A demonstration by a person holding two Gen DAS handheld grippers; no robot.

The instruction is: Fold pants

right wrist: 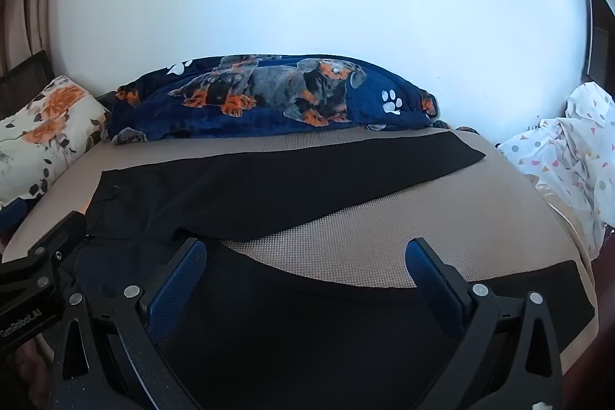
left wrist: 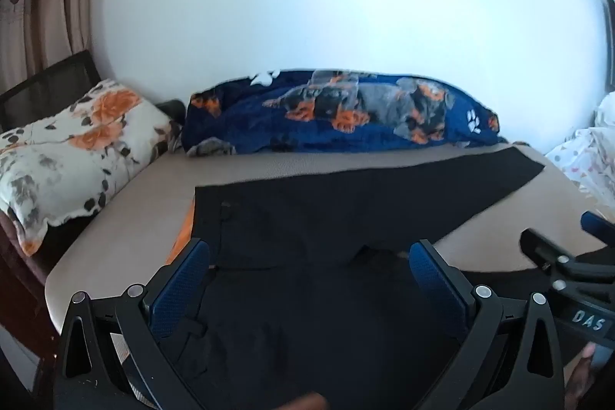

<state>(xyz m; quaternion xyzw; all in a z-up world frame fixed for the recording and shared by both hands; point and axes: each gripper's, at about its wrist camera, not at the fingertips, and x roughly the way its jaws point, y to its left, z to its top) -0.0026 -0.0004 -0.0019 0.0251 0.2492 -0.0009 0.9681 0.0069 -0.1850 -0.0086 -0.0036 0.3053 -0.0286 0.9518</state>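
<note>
Black pants (left wrist: 346,202) lie spread flat across the tan bed (left wrist: 127,218), waistband toward the floral pillow (left wrist: 65,156) on the left, and the far leg stretches out to the right, its hem close to the bed's far right corner. From the right wrist view the two legs part in a V, with a wedge of bare mattress between the far leg and the near one (the near leg runs along the bed's front edge). The left tool (left wrist: 307,264) hangs over the seat and waist area with its blue-padded fingers (left wrist: 180,291) spread wide, nothing between them. The right tool (right wrist: 305,264) sits over the near leg, fingers equally wide apart and gripping nothing; whether either one touches the cloth cannot be told. Each tool shows at the edge of the other's view, so they are close side by side. Along the white wall, a dark blue blanket (right wrist: 269,98) with dog and paw prints lies bunched up, and a white patterned sheet (right wrist: 569,148) is heaped at the right.
</note>
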